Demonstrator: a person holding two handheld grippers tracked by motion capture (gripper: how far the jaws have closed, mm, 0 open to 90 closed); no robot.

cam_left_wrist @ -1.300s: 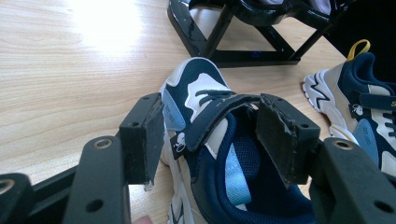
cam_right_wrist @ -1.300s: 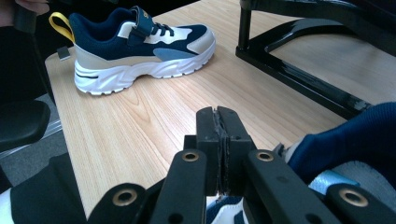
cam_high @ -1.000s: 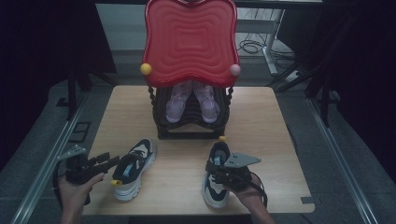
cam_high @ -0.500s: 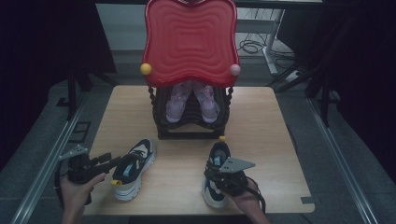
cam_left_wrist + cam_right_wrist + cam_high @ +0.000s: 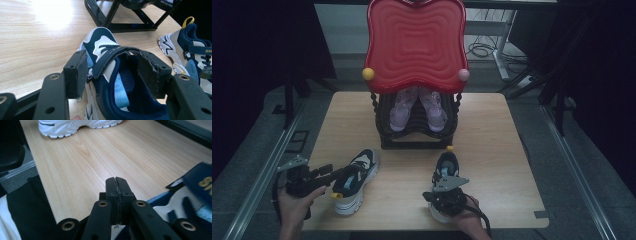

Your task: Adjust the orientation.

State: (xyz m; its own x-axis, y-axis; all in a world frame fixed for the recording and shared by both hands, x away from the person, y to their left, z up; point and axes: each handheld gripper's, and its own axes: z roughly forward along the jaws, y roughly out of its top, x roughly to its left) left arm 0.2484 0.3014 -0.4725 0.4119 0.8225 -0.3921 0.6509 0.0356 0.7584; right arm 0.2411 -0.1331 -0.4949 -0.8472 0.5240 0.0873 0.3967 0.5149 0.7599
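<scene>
Two navy, white and beige sneakers lie on the wooden table. The left shoe points toward the rack. My left gripper is at its heel end. In the left gripper view, this gripper stands open, with the left shoe's strap and collar between the wide-set pads. The right shoe lies near the front edge. My right gripper sits low over its heel. In the right gripper view, the right gripper is shut, nothing seen between the pads, with the right shoe beside it.
A black shoe rack with a red wavy top stands at the middle back of the table, holding a pair of pink shoes. Bare wood lies between the two sneakers. Metal rails run along the floor beside the table.
My right gripper has moved a little toward the near edge and down onto the right shoe's heel end. The left gripper and both shoes have stayed put.
</scene>
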